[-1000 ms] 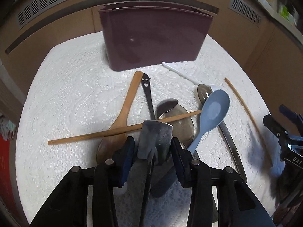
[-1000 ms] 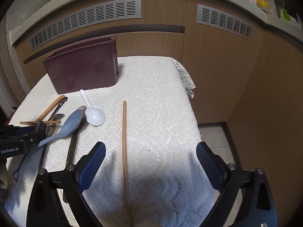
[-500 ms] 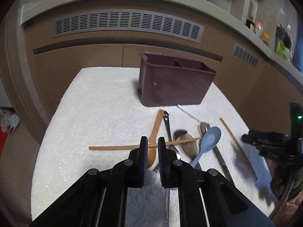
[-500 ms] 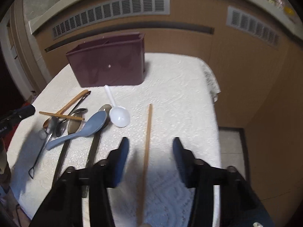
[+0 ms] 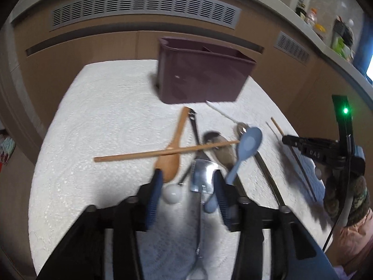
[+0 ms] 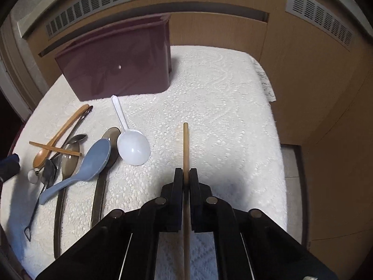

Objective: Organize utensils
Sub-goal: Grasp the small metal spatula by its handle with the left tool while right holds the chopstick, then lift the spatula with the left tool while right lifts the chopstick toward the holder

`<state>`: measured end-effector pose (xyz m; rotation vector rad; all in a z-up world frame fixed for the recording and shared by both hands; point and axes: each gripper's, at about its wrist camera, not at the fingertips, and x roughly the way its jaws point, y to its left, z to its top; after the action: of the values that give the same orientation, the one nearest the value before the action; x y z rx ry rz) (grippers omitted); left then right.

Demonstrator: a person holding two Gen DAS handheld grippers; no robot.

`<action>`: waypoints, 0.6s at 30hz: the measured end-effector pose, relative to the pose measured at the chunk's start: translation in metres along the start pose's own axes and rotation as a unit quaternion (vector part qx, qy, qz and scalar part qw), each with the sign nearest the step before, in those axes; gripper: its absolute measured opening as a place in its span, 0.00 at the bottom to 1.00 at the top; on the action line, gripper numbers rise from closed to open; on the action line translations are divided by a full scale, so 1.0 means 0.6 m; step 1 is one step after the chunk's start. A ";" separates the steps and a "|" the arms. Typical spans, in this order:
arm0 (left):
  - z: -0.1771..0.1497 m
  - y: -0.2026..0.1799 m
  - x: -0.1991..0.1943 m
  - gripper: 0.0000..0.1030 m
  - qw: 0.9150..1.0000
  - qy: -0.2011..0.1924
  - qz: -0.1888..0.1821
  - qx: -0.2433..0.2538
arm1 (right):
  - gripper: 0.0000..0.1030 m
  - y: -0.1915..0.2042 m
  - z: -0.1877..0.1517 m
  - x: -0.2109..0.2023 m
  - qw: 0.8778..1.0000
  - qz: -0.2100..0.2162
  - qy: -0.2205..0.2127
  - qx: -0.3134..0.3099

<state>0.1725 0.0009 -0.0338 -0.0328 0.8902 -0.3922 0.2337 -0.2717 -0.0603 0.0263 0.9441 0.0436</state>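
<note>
In the right wrist view we see a wooden chopstick running straight up the frame from the bottom edge, its far tip pointing toward the upper middle. The right gripper is clamped on it, the pads pressed against both sides of the shaft. The stick is thin, pale brown and plain, and lies over the white lace tablecloth.

To its left lie a white plastic spoon, a blue spoon and a wooden spoon crossed by a second chopstick. The maroon caddy stands at the upper left.

In the left wrist view the left gripper has just been opening; its jaws stand half apart around a small metal scoop, and we cannot tell whether the pads touch it.
</note>
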 end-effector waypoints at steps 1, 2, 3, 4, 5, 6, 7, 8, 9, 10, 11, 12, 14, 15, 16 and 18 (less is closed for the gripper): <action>0.002 -0.009 0.006 0.53 1.000 0.006 0.001 0.009 | 0.04 -0.008 -0.004 -0.008 1.000 0.003 -0.003 0.008; 0.005 -0.021 0.016 0.53 1.000 0.016 0.008 0.020 | 0.04 -0.014 -0.013 -0.018 1.000 0.005 -0.007 0.015; 0.008 -0.030 0.026 0.53 0.999 0.025 0.015 0.027 | 0.04 -0.019 -0.021 -0.028 1.000 0.005 -0.013 0.020; 0.011 -0.038 0.036 0.53 0.999 0.031 0.020 0.034 | 0.04 -0.022 -0.028 -0.035 1.000 0.006 -0.018 0.024; 0.015 -0.044 0.044 0.53 0.998 0.036 0.026 0.038 | 0.04 -0.024 -0.035 -0.042 0.999 0.008 -0.022 0.027; 0.019 -0.050 0.055 0.51 0.997 0.044 0.036 0.042 | 0.04 -0.024 -0.041 -0.047 0.999 0.008 -0.025 0.028; 0.022 -0.053 0.065 0.47 0.997 0.051 0.042 0.043 | 0.04 -0.023 -0.048 -0.052 0.999 0.008 -0.029 0.028; 0.025 -0.054 0.072 0.45 0.996 0.060 0.046 0.041 | 0.04 -0.022 -0.052 -0.056 0.999 0.009 -0.032 0.027; 0.026 -0.053 0.078 0.40 0.996 0.069 0.047 0.036 | 0.04 -0.023 -0.055 -0.058 0.999 0.011 -0.034 0.026; 0.027 -0.052 0.081 0.39 0.996 0.072 0.048 0.032 | 0.04 -0.023 -0.055 -0.059 0.999 0.013 -0.037 0.026; 0.028 -0.051 0.081 0.39 0.995 0.073 0.052 0.033 | 0.04 -0.022 -0.056 -0.061 0.999 0.016 -0.039 0.027; 0.029 -0.051 0.083 0.39 0.995 0.077 0.056 0.036 | 0.04 -0.022 -0.056 -0.062 0.999 0.018 -0.041 0.027; 0.030 -0.051 0.087 0.39 0.994 0.083 0.063 0.037 | 0.05 -0.021 -0.056 -0.061 0.998 0.023 -0.043 0.030; 0.032 -0.050 0.091 0.39 0.993 0.087 0.070 0.038 | 0.05 -0.020 -0.056 -0.061 0.998 0.024 -0.043 0.031; 0.033 -0.048 0.095 0.39 0.992 0.098 0.067 0.032 | 0.05 -0.019 -0.057 -0.061 0.998 0.025 -0.043 0.031; 0.033 -0.049 0.098 0.39 0.992 0.107 0.066 0.032 | 0.05 -0.014 -0.057 -0.060 0.998 0.022 -0.045 0.027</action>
<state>0.2110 -0.0496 -0.0599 0.1284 1.0840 -0.3037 0.1849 -0.2819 -0.0515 0.0981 0.8551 0.0562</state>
